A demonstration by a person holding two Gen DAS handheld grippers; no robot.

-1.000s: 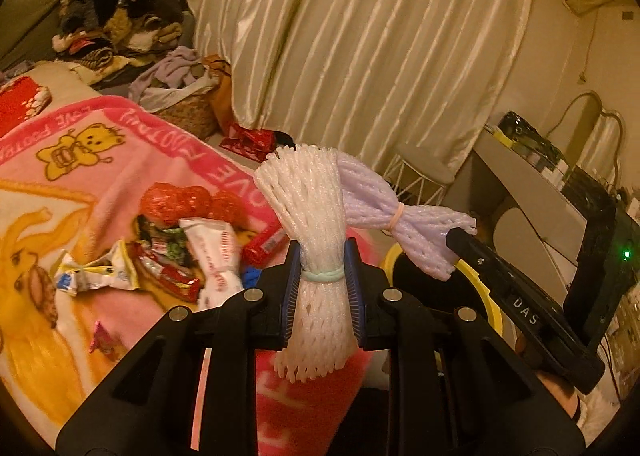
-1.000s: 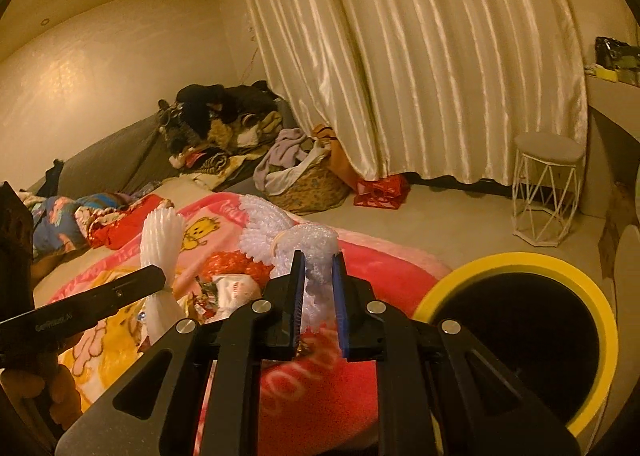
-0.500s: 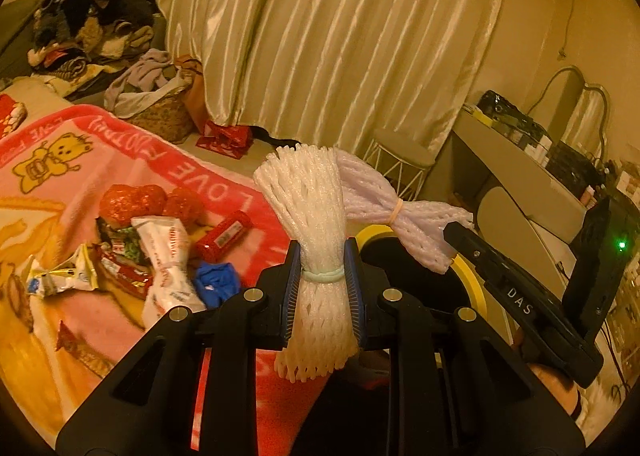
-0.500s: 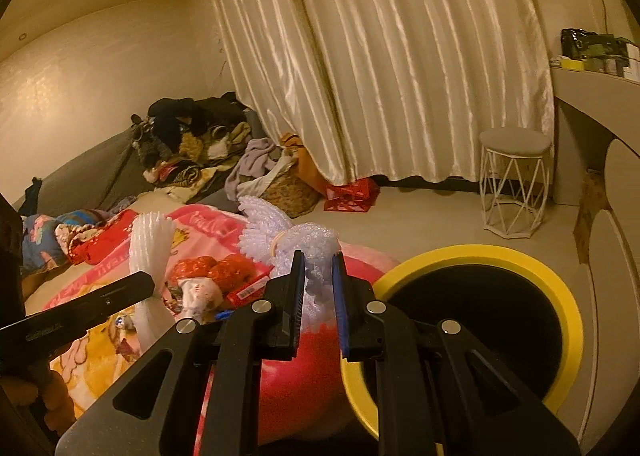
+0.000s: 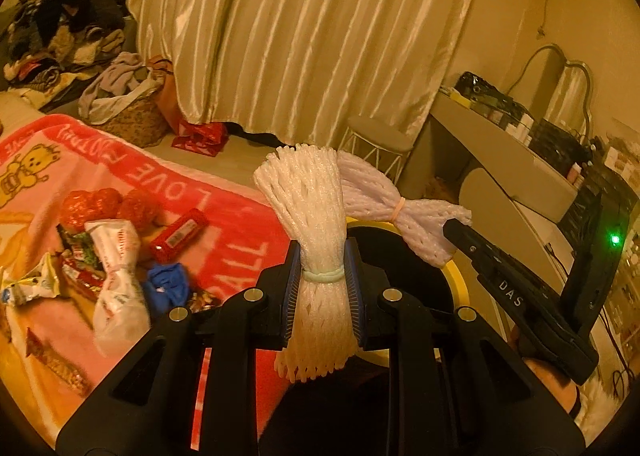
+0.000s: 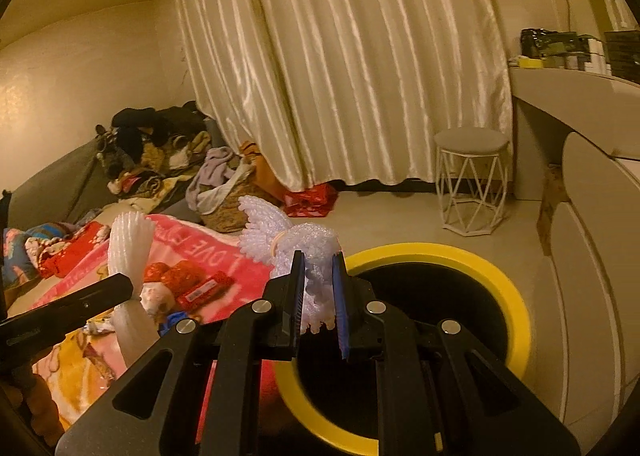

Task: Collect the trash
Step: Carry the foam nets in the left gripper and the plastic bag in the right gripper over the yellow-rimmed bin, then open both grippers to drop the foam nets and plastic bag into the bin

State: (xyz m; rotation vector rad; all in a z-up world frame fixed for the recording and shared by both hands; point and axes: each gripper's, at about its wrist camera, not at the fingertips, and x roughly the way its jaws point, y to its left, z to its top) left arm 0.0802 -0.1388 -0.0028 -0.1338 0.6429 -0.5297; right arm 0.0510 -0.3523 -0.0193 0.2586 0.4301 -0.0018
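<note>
My left gripper (image 5: 323, 272) is shut on a white foam net bundle (image 5: 308, 207) tied with a pale green band, held upright. My right gripper (image 6: 318, 288) is shut on a pale lilac foam net bundle (image 6: 288, 236) tied with a pink band; in the left wrist view that lilac bundle (image 5: 384, 207) hangs over the bin beside the right gripper (image 5: 452, 228). A black bin with a yellow rim (image 6: 512, 288) stands open just below and beyond both grippers. In the right wrist view the white bundle (image 6: 130, 240) and the left gripper (image 6: 124, 288) show at the left.
A pink blanket (image 5: 224, 195) carries several wrappers (image 5: 116, 256), a red packet (image 5: 180, 234) and a blue scrap (image 5: 168, 284). A white stool (image 6: 472, 175), a desk (image 6: 580, 103), curtains (image 6: 340, 55), a laundry basket (image 5: 128, 115) and a clothes pile (image 6: 152, 143) ring the floor.
Both grippers have carried their foam bundles to the right, away from the blanket and over the yellow-rimmed bin, which now fills more of the right wrist view. Both grips are unchanged.
</note>
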